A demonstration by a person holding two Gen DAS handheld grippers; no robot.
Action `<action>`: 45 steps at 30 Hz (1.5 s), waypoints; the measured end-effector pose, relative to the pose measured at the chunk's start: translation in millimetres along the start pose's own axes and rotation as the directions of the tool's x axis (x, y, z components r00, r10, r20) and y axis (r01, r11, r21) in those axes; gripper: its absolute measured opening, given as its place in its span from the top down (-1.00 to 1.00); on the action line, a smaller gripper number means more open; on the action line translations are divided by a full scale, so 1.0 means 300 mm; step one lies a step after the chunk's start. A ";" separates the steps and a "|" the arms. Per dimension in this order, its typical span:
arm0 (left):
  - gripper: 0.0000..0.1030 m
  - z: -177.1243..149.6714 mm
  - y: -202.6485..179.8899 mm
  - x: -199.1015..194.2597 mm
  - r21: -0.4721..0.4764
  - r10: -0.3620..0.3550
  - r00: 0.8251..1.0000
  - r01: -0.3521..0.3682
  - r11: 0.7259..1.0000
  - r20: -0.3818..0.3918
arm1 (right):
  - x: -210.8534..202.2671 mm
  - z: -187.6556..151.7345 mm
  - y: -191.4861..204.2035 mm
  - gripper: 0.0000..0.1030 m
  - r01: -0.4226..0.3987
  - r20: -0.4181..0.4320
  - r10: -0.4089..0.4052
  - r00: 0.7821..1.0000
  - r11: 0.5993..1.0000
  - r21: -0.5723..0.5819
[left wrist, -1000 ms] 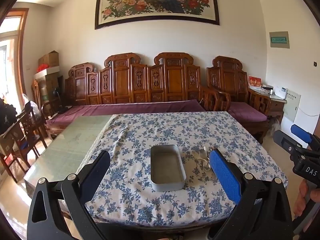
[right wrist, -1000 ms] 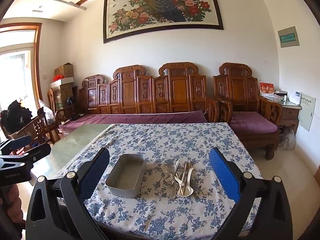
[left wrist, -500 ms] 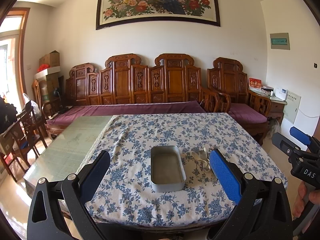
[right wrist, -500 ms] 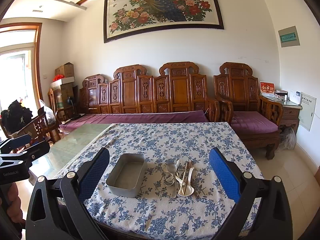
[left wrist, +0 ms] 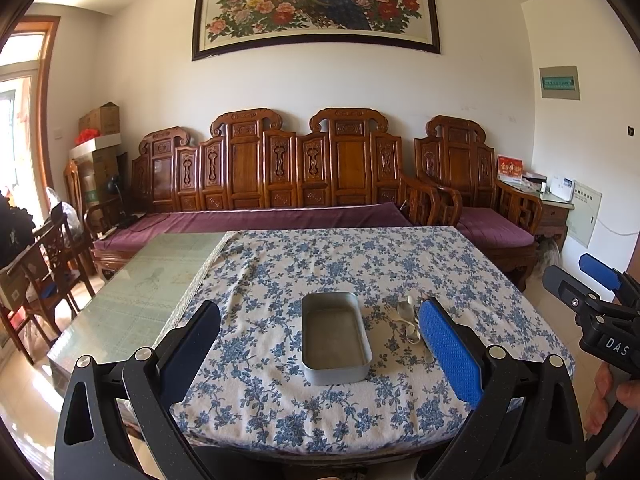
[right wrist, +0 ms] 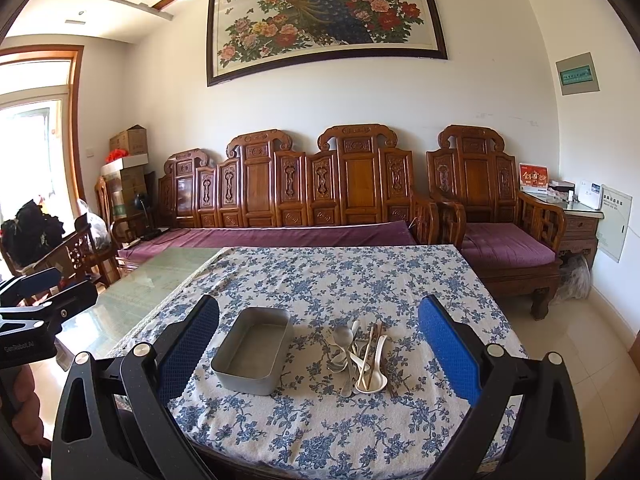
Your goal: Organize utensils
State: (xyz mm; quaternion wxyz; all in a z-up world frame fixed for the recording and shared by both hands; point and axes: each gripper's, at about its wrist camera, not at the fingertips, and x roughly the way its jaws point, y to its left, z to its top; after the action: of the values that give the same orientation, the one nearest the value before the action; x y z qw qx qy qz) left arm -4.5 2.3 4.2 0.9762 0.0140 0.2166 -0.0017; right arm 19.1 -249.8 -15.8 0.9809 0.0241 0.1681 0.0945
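Left gripper (left wrist: 320,344) with black speckled arms, silver round screws, blue dimpled pads (left wrist: 450,354), right gripper (right wrist: 318,344) built alike, white "DAS" lettering on its black body at 3 o'clock in the left view

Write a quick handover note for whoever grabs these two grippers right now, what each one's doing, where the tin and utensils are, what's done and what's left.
Left hand-held gripper: open, empty, held short of the table, facing the metal tin.
Right hand-held gripper: open, empty, facing the utensil pile.
The tin sits empty on the floral tablecloth near the front edge. The spoons and chopsticks lie heaped on the cloth just to its right, not touching it.
Done: nothing sorted yet.
Left: move every utensil from the pile into the tin, probably the right gripper picking while the left steadies the tin.
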 end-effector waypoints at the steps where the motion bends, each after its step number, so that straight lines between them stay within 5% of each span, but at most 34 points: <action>1: -0.87 0.000 0.000 0.000 0.000 0.000 1.000 0.000 1.000 0.000 | 0.000 -0.001 0.002 -0.95 0.000 0.000 0.000 1.000 1.000 0.000; 45: -0.87 0.017 -0.012 0.009 0.002 -0.010 1.000 0.010 1.000 -0.026 | 0.027 -0.022 -0.006 -0.95 -0.003 -0.026 0.003 1.000 1.000 0.004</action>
State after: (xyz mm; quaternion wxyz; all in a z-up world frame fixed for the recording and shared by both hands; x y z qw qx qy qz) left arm 0.1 -1.5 7.7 0.9733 0.0139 0.2291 -0.0067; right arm 24.8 -249.8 -24.9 0.9784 0.0251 0.1812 0.0961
